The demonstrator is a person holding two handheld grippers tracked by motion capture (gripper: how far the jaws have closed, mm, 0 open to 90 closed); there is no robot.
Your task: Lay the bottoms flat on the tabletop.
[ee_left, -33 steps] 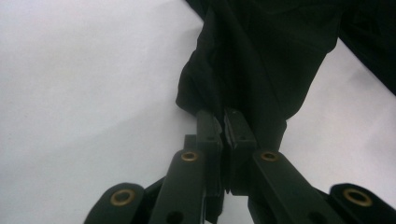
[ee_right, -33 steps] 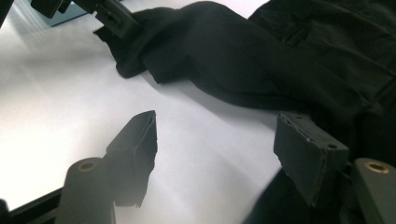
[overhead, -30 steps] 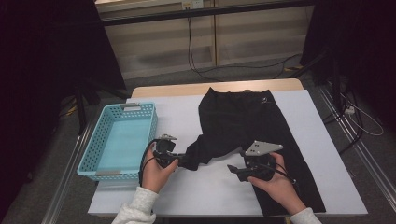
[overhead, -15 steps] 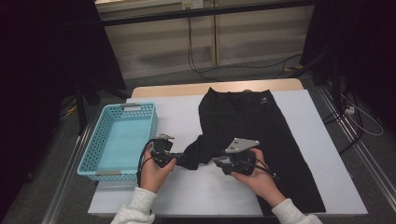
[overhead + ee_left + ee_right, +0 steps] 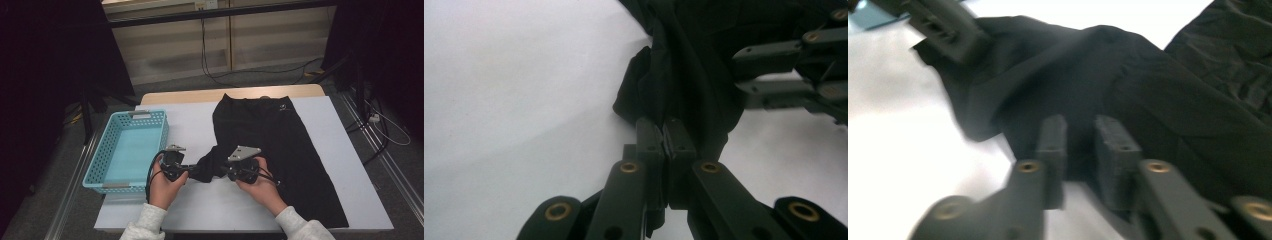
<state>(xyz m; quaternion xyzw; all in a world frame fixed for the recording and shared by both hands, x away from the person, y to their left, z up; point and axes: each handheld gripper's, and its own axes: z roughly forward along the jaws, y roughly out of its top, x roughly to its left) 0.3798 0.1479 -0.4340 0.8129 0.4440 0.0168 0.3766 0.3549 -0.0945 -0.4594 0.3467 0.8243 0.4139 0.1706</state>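
The black garment (image 5: 280, 145) lies lengthwise on the table (image 5: 190, 125), its near-left corner bunched between the claws. The left claw (image 5: 666, 142) pinches that fold tight; the right claw (image 5: 1080, 135), just beside it, has been closing, cloth between its jaws, a gap left.

Legible text: none. One small pale mark on the black garment (image 5: 280, 131), toward 12 o'clock near its far edge (image 5: 283, 106); too small to read.
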